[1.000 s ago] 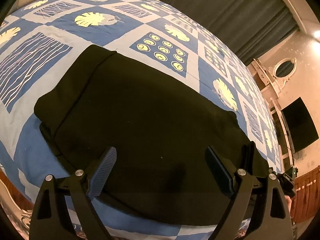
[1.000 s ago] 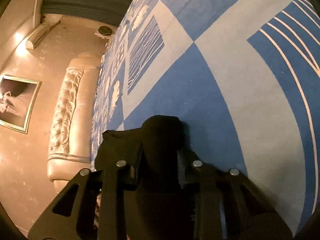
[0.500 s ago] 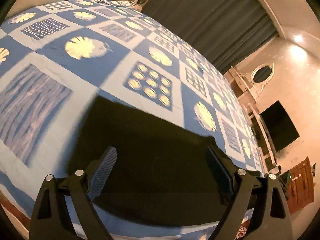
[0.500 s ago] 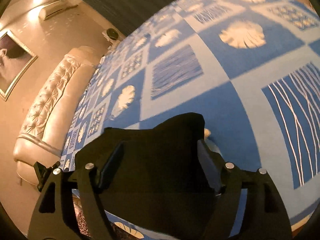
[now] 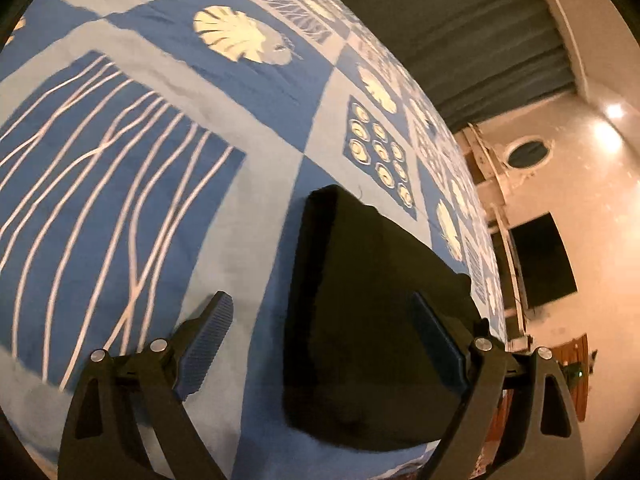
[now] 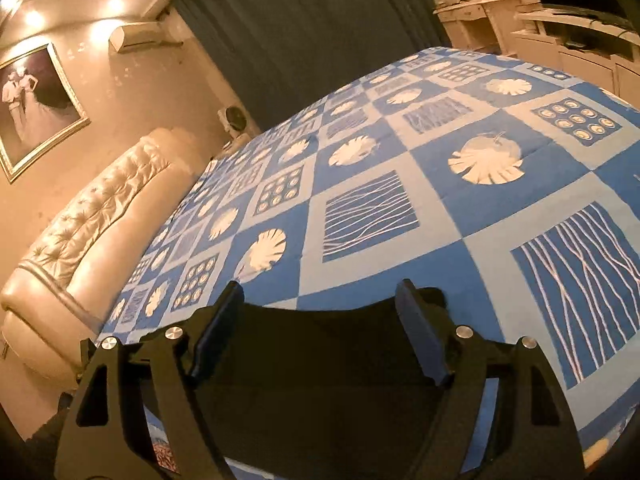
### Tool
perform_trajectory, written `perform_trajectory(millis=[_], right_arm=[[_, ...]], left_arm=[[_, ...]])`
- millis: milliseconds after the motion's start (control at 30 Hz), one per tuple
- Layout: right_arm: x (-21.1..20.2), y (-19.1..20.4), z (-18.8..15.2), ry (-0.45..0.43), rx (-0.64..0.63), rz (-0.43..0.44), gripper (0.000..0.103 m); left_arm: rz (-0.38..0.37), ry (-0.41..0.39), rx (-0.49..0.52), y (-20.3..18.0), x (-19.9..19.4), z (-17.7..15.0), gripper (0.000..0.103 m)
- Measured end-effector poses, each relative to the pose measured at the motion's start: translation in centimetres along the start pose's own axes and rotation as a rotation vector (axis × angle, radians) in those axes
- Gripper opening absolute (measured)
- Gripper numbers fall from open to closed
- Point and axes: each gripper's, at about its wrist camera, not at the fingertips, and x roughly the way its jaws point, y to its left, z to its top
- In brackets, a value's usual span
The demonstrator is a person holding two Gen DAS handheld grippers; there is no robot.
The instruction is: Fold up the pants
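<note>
Folded black pants [image 5: 372, 312] are lying on the bed [image 5: 248, 208] near its edge, both left tongs [image 5: 324, 344] and right tongs [image 6: 320, 332] hovering agape, gripping nothing; judging squaring edges advisable.

Folded pants [image 5: 372, 304]: matt black cloth, soft and without sheen. Bedspread [image 5: 248, 224]: smooth woven cloth printed in blue and pale squares, faintly creased. Left gripper [image 5: 320, 344] and right gripper [image 6: 320, 332]: matt black plastic frames fastened with bright metal screws; finger pads [image 5: 208, 336] are finely ribbed, with a rubbery look. Headboard [image 6: 92, 216]: glossy, button-tufted cream upholstery, leather-like. Curtain [image 6: 312, 24]: dark, matt pleated cloth. Picture frame [image 6: 44, 104]: gilt moulding with a dull shine.
</note>
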Motion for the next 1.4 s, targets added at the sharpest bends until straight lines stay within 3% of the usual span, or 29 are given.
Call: perform_trajectory(millis=[100, 200, 233, 333, 500, 567, 633, 700, 900, 967, 1100, 1200, 1400], right_arm=[[0.2, -0.9, -0.2, -0.003, 0.040, 0.007, 0.079], [1.1, -1.2, -0.7, 0.033, 0.042, 0.007, 0.079], [1.3, -1.2, -0.9, 0.041, 0.037, 0.011, 0.079], [1.9, -0.7, -1.2, 0.065, 0.023, 0.019, 0.079], [2.3, -0.2, -1.5, 0.082, 0.023, 0.044, 0.079], [2.6, -0.2, -1.7, 0.095, 0.029, 0.059, 0.079], [2.9, -0.1, -2.0, 0.108, 0.026, 0.056, 0.079], [3.3, 0.0, -2.5, 0.126, 0.029, 0.056, 0.079], [3.7, 0.1, -3.0, 0.140, 0.035, 0.058, 0.079], [3.6, 0.2, -3.0, 0.138, 0.034, 0.059, 0.079], [3.7, 0.2, -3.0, 0.141, 0.041, 0.063, 0.079], [3.8, 0.4, -3.1, 0.153, 0.060, 0.074, 0.079], [4.1, 0.9, -3.5, 0.189, 0.107, 0.114, 0.079]], left_arm=[[-0.059, 0.013, 0.013, -0.2, 0.6, 0.2, 0.089], [-0.220, 0.073, 0.003, -0.9, 1.8, -0.1, 0.089], [-0.240, 0.093, 0.009, -1.2, 2.2, -0.2, 0.089], [-0.231, 0.137, 0.052, -1.9, 3.2, -0.3, 0.089], [-0.264, 0.183, 0.042, -1.4, 3.8, 0.2, 0.089], [-0.237, 0.179, 0.021, -1.7, 4.0, 0.3, 0.088], [-0.206, 0.180, 0.044, -2.6, 4.5, 0.1, 0.075], [-0.142, 0.218, 0.038, -2.8, 5.5, -0.5, 0.024], [-0.086, 0.208, -0.002, -3.5, 5.0, -0.3, 0.018], [-0.084, 0.193, 0.014, -5.0, 4.2, -0.1, 0.017], [-0.147, 0.157, 0.071, -9.5, 2.3, 0.5, 0.017], [-0.190, 0.141, 0.146, -14.7, 1.3, 0.2, 0.017], [-0.277, 0.155, 0.249, -24.4, 3.2, -2.3, 0.017]])
